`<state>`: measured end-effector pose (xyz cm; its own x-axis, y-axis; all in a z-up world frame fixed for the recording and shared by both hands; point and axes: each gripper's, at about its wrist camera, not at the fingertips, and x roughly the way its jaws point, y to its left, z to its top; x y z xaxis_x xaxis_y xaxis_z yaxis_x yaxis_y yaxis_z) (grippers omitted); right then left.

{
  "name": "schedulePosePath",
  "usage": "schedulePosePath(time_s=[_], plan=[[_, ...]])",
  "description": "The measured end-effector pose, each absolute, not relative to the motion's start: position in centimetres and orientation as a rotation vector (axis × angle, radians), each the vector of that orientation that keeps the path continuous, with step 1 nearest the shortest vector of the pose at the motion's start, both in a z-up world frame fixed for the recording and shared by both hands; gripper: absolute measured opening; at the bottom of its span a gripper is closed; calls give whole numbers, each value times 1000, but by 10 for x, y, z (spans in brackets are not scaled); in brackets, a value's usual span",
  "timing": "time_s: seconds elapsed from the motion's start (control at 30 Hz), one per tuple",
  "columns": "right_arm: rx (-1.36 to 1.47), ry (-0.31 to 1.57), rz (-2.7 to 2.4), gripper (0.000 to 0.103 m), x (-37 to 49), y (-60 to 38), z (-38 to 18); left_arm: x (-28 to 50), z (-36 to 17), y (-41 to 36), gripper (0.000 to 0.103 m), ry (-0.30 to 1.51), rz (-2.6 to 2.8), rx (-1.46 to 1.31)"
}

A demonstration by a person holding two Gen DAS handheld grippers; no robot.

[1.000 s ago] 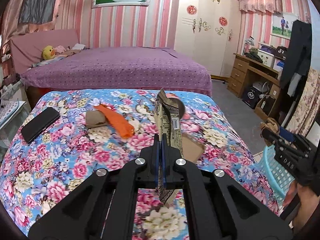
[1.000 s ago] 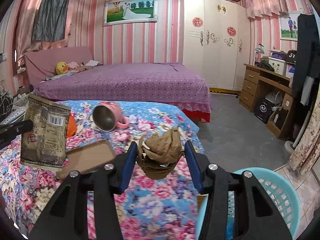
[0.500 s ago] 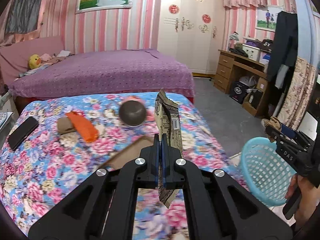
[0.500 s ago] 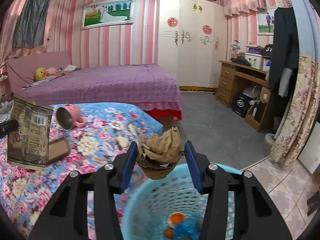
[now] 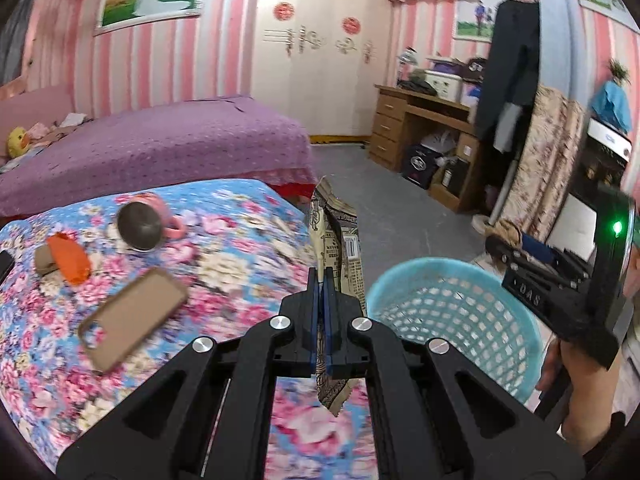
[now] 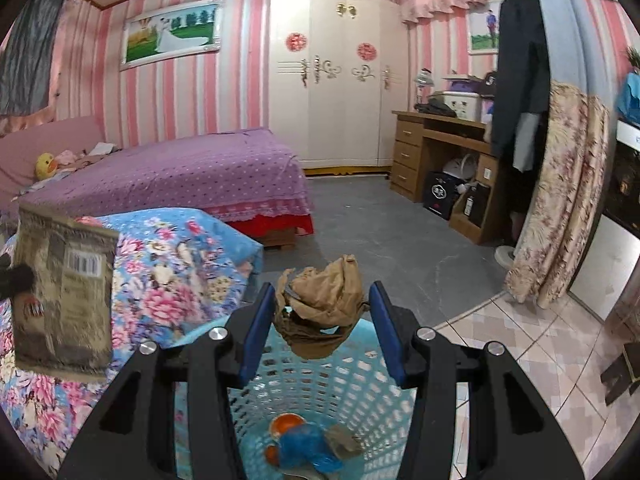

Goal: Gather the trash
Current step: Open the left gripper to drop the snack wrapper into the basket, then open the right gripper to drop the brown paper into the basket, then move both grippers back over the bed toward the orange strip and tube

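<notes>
My left gripper is shut on a flat brown snack wrapper, held upright over the edge of the floral bed, just left of the light blue mesh basket. The wrapper also shows at the left of the right wrist view. My right gripper is shut on a crumpled brown paper wad and holds it above the basket. Orange and blue trash lies in the basket's bottom. The right gripper also shows in the left wrist view.
On the floral bed lie a pink metal mug, a brown phone case, an orange wrapper on a brown lump, and a dark phone at the left edge. A purple bed, wardrobe and wooden desk stand beyond.
Both grippers have swung right, away from the bed. The right gripper with the paper wad now hangs over the basket. The left gripper with the wrapper has come next to the basket.
</notes>
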<state>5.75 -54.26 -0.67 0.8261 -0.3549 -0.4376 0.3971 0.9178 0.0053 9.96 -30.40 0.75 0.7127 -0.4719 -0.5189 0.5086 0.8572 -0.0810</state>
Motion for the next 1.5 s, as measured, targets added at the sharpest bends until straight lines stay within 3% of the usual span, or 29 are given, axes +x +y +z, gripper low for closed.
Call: schedulePosePath(time_s=[0.53,0.6,0.67,0.73,0.87,1.07,1.37,1.43,1.47,1.5], plan=[[150,454,-433,49,34,-585,-21,78,-34,-383,2,584,-605,211],[154,457,-431,49,35,-587,-22,81,-36,-386,15,591,-605,218],[155,459,-431,49,36,-589,-22,83,-36,-386,44,579,-592,215],[158,461,-431,49,35,-590,-23,84,-33,-383,55,558,-578,213],[162,463,-433,49,35,-592,-24,91,-26,-371,86,521,-513,195],[147,462,-429,49,38,-588,-25,111,-19,-343,96,512,-440,160],[135,432,-434,51,42,-572,-18,132,-11,-304,97,512,-366,122],[132,423,-441,62,42,-568,-16,134,-9,-297,97,509,-360,110],[128,414,-451,75,42,-566,-16,134,-8,-295,97,507,-358,108],[119,401,-466,81,41,-563,-14,134,-7,-293,97,502,-354,109]])
